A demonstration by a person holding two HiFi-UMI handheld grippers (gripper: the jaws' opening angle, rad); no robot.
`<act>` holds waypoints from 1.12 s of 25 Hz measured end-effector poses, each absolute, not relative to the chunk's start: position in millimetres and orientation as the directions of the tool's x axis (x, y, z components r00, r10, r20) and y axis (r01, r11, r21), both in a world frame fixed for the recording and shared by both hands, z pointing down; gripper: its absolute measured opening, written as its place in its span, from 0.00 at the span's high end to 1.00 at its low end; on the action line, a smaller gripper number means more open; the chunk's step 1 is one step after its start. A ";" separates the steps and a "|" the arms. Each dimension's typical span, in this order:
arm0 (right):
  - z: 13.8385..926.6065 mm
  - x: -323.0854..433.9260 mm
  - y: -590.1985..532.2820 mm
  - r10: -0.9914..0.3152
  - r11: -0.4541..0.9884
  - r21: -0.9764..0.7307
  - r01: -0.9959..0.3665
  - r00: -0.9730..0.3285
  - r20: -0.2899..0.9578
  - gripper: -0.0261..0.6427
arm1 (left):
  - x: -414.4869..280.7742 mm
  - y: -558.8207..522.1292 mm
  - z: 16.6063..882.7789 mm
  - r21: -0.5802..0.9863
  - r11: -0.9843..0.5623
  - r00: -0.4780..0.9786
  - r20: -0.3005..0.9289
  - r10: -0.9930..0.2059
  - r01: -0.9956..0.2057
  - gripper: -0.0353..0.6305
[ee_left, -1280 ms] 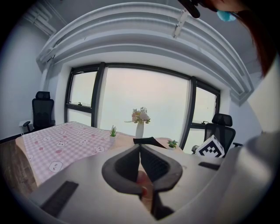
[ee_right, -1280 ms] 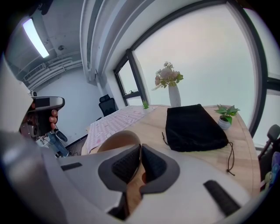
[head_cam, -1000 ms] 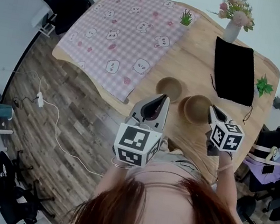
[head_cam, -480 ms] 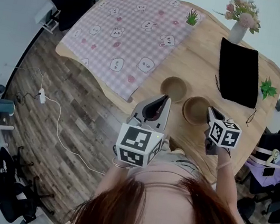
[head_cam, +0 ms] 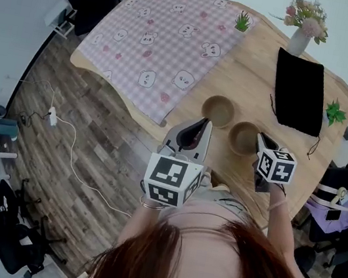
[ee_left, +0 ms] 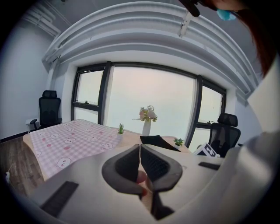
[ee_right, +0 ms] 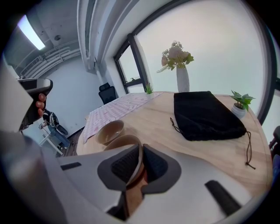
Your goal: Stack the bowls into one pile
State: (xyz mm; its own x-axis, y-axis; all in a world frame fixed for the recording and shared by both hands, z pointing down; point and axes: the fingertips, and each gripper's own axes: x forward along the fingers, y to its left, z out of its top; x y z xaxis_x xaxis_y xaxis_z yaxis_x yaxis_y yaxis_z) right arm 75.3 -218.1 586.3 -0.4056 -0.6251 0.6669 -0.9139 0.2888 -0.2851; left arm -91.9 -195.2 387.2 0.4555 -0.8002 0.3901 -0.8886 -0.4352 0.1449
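Note:
Two tan bowls stand side by side on the wooden table (head_cam: 246, 68). The left bowl (head_cam: 218, 109) (ee_right: 110, 131) is free. My right gripper (head_cam: 261, 138) (ee_right: 141, 151) has the near rim of the right bowl (head_cam: 244, 139) (ee_right: 121, 142) between its pads. Its jaws are opening, and the rim still touches the pads. That bowl looks set down on the table beside the other. My left gripper (head_cam: 200, 122) (ee_left: 140, 148) hangs shut and empty near the table's front edge, short of the left bowl.
A pink checked cloth (head_cam: 162, 33) covers the table's left part. A black pouch (head_cam: 299, 90), a vase of flowers (head_cam: 300, 37) and two small plants (head_cam: 242, 22) (head_cam: 334, 113) stand toward the far and right edges. Office chairs and a cable are on the floor.
My right gripper has sunk a little with the bowl, which now sits lower and flatter on the table. The left gripper has kept still.

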 end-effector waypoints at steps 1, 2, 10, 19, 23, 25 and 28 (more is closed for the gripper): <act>586.5 75.2 -218.3 -0.624 0.291 -0.278 -0.915 -0.402 0.670 0.91 | -92.4 -195.8 387.0 0.145 -0.434 0.455 0.390 -0.801 -0.889 0.93; 586.6 75.0 -218.3 -0.623 0.294 -0.272 -0.916 -0.399 0.672 0.90 | -93.0 -196.4 386.7 0.146 -0.433 0.454 0.390 -0.801 -0.889 0.93; 575.6 80.1 -220.2 -0.645 0.308 -0.237 -0.921 -0.386 0.660 0.89 | -92.9 -196.6 384.7 0.150 -0.409 0.434 0.387 -0.813 -0.900 0.93; 560.6 57.0 -218.1 -0.613 0.411 -0.264 -0.872 -0.479 0.628 0.89 | -86.2 -185.0 386.1 0.153 -0.354 0.385 0.391 -0.836 -0.923 0.93; 556.6 36.8 -216.6 -0.592 0.455 -0.277 -0.846 -0.520 0.616 0.89 | -89.4 -184.2 387.9 0.146 -0.333 0.363 0.398 -0.842 -0.932 0.93; 555.2 28.2 -216.6 -0.586 0.468 -0.284 -0.837 -0.535 0.609 0.89 | -91.5 -185.1 387.3 0.145 -0.329 0.359 0.396 -0.845 -0.933 0.93; 555.3 15.1 -214.8 -0.579 0.473 -0.297 -0.830 -0.547 0.605 0.89 | -99.0 -187.3 387.4 0.142 -0.328 0.358 0.394 -0.847 -0.934 0.93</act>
State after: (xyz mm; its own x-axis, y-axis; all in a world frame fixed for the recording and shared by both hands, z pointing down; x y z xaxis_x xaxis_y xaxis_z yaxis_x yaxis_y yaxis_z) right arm 15.1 -214.8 555.3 -0.5466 -0.5787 0.6053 -0.8295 0.4730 -0.2969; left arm -99.0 -187.3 387.4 0.3575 -0.8469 0.3935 -0.9339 -0.3282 0.1421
